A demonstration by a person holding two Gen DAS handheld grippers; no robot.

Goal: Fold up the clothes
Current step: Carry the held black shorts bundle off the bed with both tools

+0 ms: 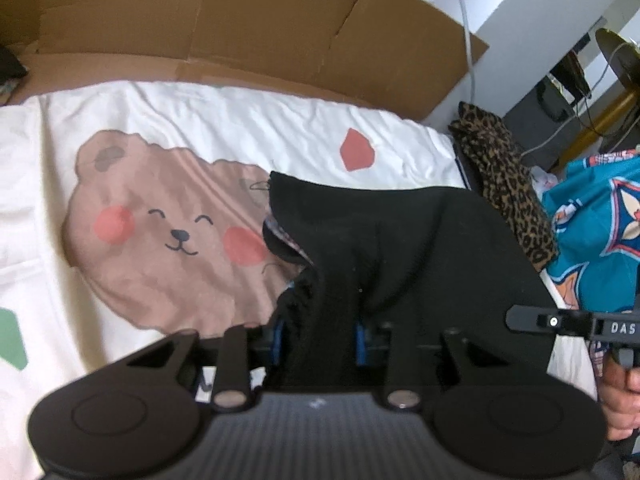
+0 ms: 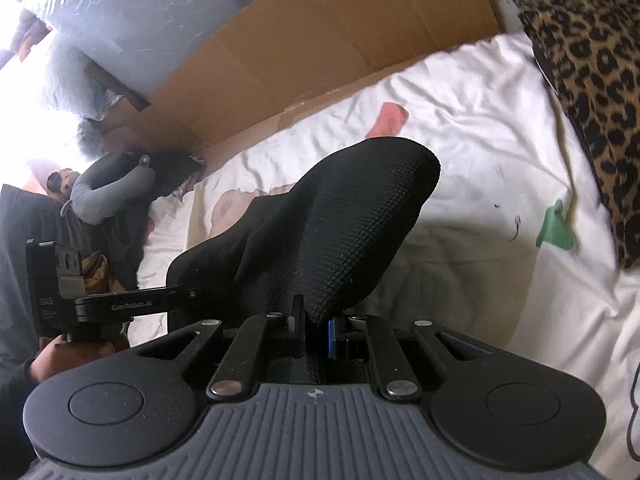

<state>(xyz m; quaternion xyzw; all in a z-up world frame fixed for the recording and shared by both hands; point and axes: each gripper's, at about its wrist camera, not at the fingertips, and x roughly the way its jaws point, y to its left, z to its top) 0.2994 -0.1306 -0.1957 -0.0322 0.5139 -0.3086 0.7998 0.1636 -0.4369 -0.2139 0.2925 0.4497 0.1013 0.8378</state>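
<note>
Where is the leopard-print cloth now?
In the left wrist view, the leopard-print cloth lies at the bed's right edge, between the white bear sheet and teal fabric.

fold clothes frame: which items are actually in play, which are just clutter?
In play:
- black garment, bunched and lifted
- left gripper, clamped on it
- right gripper, clamped on it
- bear-print sheet, the work surface

Clutter:
- leopard-print fabric
- teal printed fabric
- cardboard box
- grey neck pillow

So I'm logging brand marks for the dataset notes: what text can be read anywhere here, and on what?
"DAS", white letters on the right tool, cut off at the picture's edge.
White lettering along the left tool: too blurred to read.
Small white label on that tool's left block: too small to read.
Teal printed cloth: lettering near its top is unreadable.
</note>
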